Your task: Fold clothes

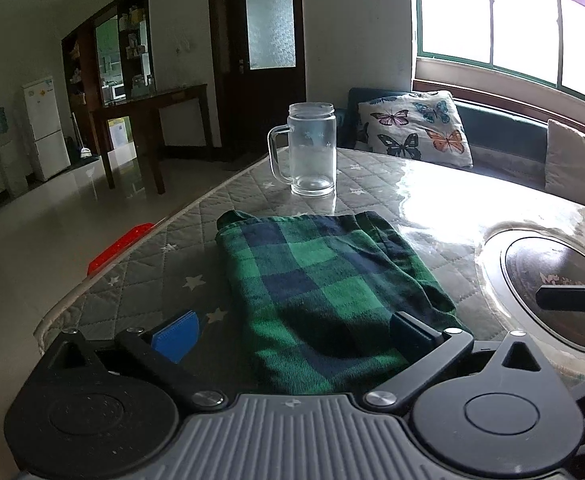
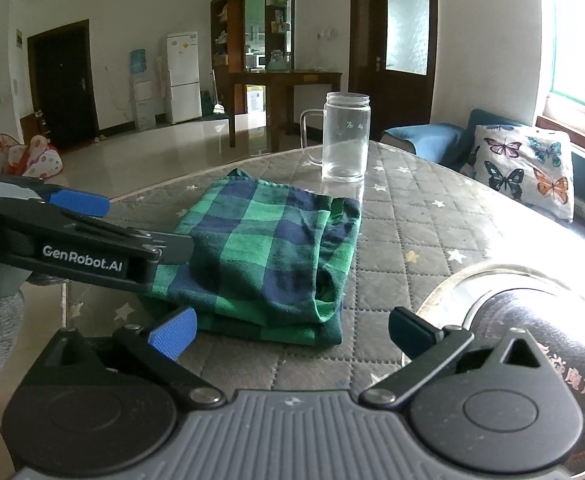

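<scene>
- Green-and-navy plaid woven cloth garment (image 2: 268,256) lies folded into a compact, roughly rectangular stack on the grey quilted star-print desk (image 2: 432,232) cover, near the desk's front edge and towards its left side.
- Progress, my read: folding looks essentially done for this piece. At least two layers show at the near edge in the right wrist view, and no sleeve or leg hangs loose.
- Left to do, if anything: tidy-up. The right side of the stack shows an open rolled hem and bunched fabric, and the far edge is uneven, with one corner sticking up.
- No other garment is visible in either view, so I cannot tell whether more clothes are waiting.
- Left hand-held gripper (image 1: 292,332): released, jaws spread wide, nothing clamped. The cloth's near edge lies between and under its fingers, but the pads do not press on it.
- Right hand-held gripper (image 2: 292,332): also released, jaws wide, empty. It hangs over the desk just beside the stack's near right corner.
- Clear glass mug with a handle (image 2: 344,140) stands upright behind the cloth, near it but apart.
- Round dark inset panel under a clear cover (image 2: 532,340) sits in the desk to the right of the cloth, well clear of it.
- Fabric looks soft and limp, so a nudge would likely shift the layers.
</scene>
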`<state>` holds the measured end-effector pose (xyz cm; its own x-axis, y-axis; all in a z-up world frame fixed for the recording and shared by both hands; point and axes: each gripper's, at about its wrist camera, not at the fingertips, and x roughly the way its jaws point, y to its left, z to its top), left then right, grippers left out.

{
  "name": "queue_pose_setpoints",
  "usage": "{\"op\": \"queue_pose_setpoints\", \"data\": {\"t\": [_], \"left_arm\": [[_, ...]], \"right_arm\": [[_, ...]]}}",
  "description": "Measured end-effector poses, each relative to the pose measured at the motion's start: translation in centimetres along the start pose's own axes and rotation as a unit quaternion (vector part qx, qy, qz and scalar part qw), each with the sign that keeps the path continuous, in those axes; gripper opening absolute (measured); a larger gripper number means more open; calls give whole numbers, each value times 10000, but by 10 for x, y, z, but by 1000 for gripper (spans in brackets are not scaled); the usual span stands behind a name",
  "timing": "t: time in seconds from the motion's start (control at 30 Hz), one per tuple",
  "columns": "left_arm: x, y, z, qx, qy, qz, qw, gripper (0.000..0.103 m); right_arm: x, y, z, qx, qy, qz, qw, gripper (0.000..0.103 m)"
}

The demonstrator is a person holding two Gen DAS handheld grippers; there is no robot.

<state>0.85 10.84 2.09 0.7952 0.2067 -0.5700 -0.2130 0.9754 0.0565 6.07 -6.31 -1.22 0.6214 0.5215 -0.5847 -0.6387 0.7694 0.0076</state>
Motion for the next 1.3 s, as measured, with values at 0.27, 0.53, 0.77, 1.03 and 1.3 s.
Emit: {"op": "queue_pose_setpoints", "data": {"t": [0.27, 0.53, 0.77, 1.03, 1.3], "left_arm": [[-13, -4, -9, 58, -46, 138, 9999, 103], [-20, -3, -19, 10, 11, 179, 9998, 103], [-25, -6, -30, 27, 67, 226, 9997, 103], [-32, -4, -40, 5, 93, 276, 9996, 103], [-36, -1, -50, -62, 138, 326, 9994, 103]], "right_arm": [[-8, 0, -4, 82, -30, -45, 10000, 103], [-15, 1, -12, 161, -23, -55, 9999, 103], [-21, 3, -19, 180, 1, -58, 9998, 103], [-28, 7, -24, 245, 4, -44, 9997, 103], [-32, 14, -30, 186, 40, -80, 9998, 103]]}}
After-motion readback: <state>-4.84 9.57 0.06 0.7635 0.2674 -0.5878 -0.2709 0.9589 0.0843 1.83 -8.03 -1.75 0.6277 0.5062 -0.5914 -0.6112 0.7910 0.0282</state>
